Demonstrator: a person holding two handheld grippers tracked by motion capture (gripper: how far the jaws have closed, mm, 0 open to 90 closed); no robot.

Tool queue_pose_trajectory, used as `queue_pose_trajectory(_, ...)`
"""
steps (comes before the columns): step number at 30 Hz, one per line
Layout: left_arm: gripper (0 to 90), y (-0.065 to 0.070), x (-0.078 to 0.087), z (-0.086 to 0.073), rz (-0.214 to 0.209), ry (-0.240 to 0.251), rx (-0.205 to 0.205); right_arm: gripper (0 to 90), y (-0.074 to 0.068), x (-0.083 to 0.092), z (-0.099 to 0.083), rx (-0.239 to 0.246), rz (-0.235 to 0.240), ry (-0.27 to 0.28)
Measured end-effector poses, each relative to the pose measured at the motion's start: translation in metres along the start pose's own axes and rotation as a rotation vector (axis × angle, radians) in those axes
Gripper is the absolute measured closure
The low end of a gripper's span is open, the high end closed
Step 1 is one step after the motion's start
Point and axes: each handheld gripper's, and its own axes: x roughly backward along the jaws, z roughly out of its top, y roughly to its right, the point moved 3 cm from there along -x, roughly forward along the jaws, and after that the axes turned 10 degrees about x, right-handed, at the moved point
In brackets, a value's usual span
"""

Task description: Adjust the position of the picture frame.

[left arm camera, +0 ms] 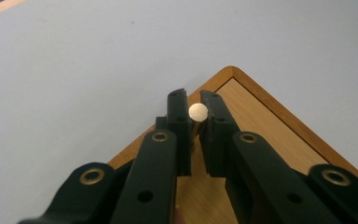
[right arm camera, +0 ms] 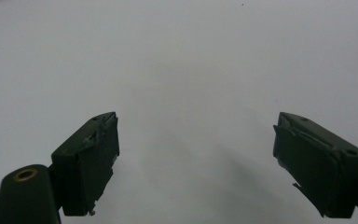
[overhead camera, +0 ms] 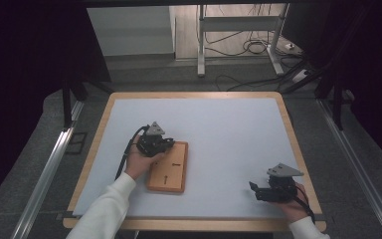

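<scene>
A wooden board (overhead camera: 168, 168) with small dark pegs or marks lies left of the table's middle. My left gripper (overhead camera: 160, 144) hangs over the board's far left corner. In the left gripper view its jaws are shut on a small wooden peg (left arm camera: 198, 111), whose pale round end faces the camera, above the board's corner (left arm camera: 261, 116). My right gripper (overhead camera: 258, 191) rests near the front right of the white mat; in the right gripper view its jaws (right arm camera: 196, 163) stand wide apart with nothing between them.
A white mat (overhead camera: 219, 129) covers the table, framed by a wooden rim (overhead camera: 288, 124). Beyond the table stand a metal frame (overhead camera: 201, 45) and loose cables (overhead camera: 248, 47) on the floor. Rails run along both sides.
</scene>
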Motion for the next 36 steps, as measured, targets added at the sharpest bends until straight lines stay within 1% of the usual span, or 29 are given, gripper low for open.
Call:
queue_pose_trajectory(1, 83.4, 0.002, -0.004, 0.002, -0.007, -0.004, 0.001, 14.6, 0.0, 0.0, 0.0, 0.001, -0.001, -0.001)
queue_pose_trajectory(7, 83.5, 0.007, -0.014, 0.006, -0.023, -0.022, 0.0, 14.6, 0.0, -0.001, -0.001, 0.001, 0.0, -0.004)
queue_pose_trajectory(8, 83.5, 0.011, -0.018, 0.008, -0.029, -0.029, -0.006, 14.6, 0.0, -0.001, -0.001, 0.002, 0.001, -0.006)
queue_pose_trajectory(11, 83.5, 0.014, -0.023, 0.01, -0.034, -0.039, -0.013, 14.6, -0.001, -0.001, -0.001, 0.002, 0.001, -0.006)
queue_pose_trajectory(12, 83.5, 0.016, -0.027, 0.011, -0.038, -0.046, -0.006, 14.6, -0.001, -0.001, -0.001, 0.003, 0.001, -0.006)
queue_pose_trajectory(14, 83.4, 0.016, -0.028, 0.011, -0.035, -0.052, -0.008, 14.6, -0.001, -0.001, -0.001, 0.004, 0.001, -0.007)
queue_pose_trajectory(17, 83.2, 0.015, -0.034, 0.008, -0.022, -0.073, -0.016, 14.6, -0.001, -0.001, -0.002, 0.008, 0.001, -0.01)
queue_pose_trajectory(21, 81.8, 0.015, -0.034, 0.007, -0.025, -0.055, -0.014, 14.6, -0.002, -0.001, -0.002, 0.009, 0.002, -0.013)
queue_pose_trajectory(22, 76.9, 0.015, -0.031, 0.007, -0.046, -0.044, -0.011, 14.6, -0.002, -0.001, -0.002, 0.01, 0.002, -0.016)
queue_pose_trajectory(23, 67.8, 0.015, -0.031, 0.007, -0.046, -0.044, -0.011, 14.6, -0.002, -0.002, -0.002, 0.011, 0.001, -0.015)
queue_pose_trajectory(24, 61.4, 0.016, -0.026, 0.007, -0.016, -0.043, -0.026, 14.6, -0.002, -0.002, -0.002, 0.011, 0.001, -0.016)
queue_pose_trajectory(25, 59.4, 0.016, -0.022, 0.005, 0.005, -0.038, -0.043, 14.6, -0.002, -0.002, -0.002, 0.011, 0.002, -0.017)
queue_pose_trajectory(26, 56.3, 0.016, -0.018, 0.003, 0.015, -0.033, -0.054, 14.6, -0.003, -0.001, -0.002, 0.011, 0.001, -0.016)
queue_pose_trajectory(29, 47.1, 0.014, -0.004, -0.003, 0.021, -0.024, -0.041, 14.6, -0.003, -0.001, -0.002, 0.012, -0.001, -0.019)
queue_pose_trajectory(31, 41.3, 0.013, 0.006, -0.007, 0.012, -0.017, -0.03, 14.6, -0.003, -0.002, -0.002, 0.013, -0.002, -0.021)
queue_pose_trajectory(32, 40.0, 0.013, 0.006, -0.007, 0.012, -0.017, -0.03, 14.6, -0.003, -0.002, -0.002, 0.013, -0.002, -0.021)
queue_pose_trajectory(33, 38.8, 0.01, 0.015, -0.012, 0.007, -0.016, -0.027, 14.6, -0.003, -0.001, -0.002, 0.016, -0.003, -0.021)
queue_pose_trajectory(36, 36.7, 0.007, 0.024, -0.018, 0.006, -0.012, -0.019, 14.6, -0.003, -0.001, -0.002, 0.017, -0.004, -0.018)
